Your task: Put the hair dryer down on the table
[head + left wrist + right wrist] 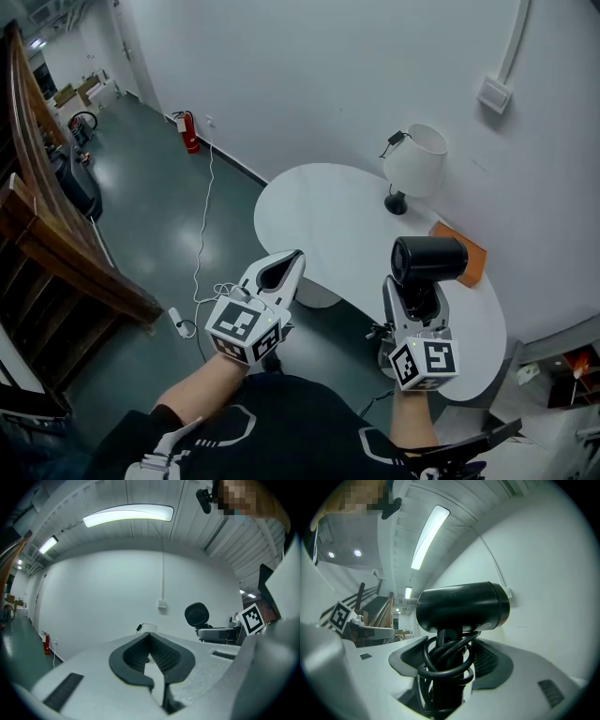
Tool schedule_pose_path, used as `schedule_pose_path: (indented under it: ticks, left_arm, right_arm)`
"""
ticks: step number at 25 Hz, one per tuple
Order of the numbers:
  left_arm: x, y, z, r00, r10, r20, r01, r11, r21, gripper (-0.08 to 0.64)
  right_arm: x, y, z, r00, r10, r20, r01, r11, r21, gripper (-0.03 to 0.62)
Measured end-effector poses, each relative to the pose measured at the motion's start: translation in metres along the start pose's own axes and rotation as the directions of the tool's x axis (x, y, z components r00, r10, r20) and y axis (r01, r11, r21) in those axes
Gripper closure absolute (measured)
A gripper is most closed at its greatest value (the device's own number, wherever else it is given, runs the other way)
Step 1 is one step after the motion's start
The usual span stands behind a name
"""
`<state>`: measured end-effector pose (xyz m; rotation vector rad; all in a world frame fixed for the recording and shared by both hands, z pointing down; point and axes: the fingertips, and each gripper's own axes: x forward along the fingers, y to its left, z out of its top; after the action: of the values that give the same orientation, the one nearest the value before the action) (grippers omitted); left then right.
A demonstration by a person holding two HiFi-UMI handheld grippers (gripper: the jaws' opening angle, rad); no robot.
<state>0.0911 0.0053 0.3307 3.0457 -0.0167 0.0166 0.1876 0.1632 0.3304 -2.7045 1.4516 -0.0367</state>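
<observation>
The white worktop (319, 216) lies below and ahead of both sets of jaws. The right gripper (415, 298) clamps the dryer (428, 260) by its handle, barrel just above the jaws, held in the air; lowering it to the worktop seems next. The left gripper (279, 270) has its jaws closed on nothing.

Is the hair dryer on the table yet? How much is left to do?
Not yet. Done: the right gripper has the hair dryer gripped by its handle, with the cord looped round it. In hand: the dryer is held upright, off the white table. The left gripper is shut and empty. Left to do: lower the dryer onto a bare part of the table and let go.
</observation>
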Motion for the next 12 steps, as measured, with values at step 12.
schedule_pose_path:
  ticks: [12]
  left_arm:
    - [0.019,0.092,0.002,0.999,0.038,-0.012,-0.038,0.999,-0.026,0.555]
  right_arm:
    - [0.098,0.032,-0.004,0.998,0.052,-0.036,-0.053,0.998,-0.031,0.288]
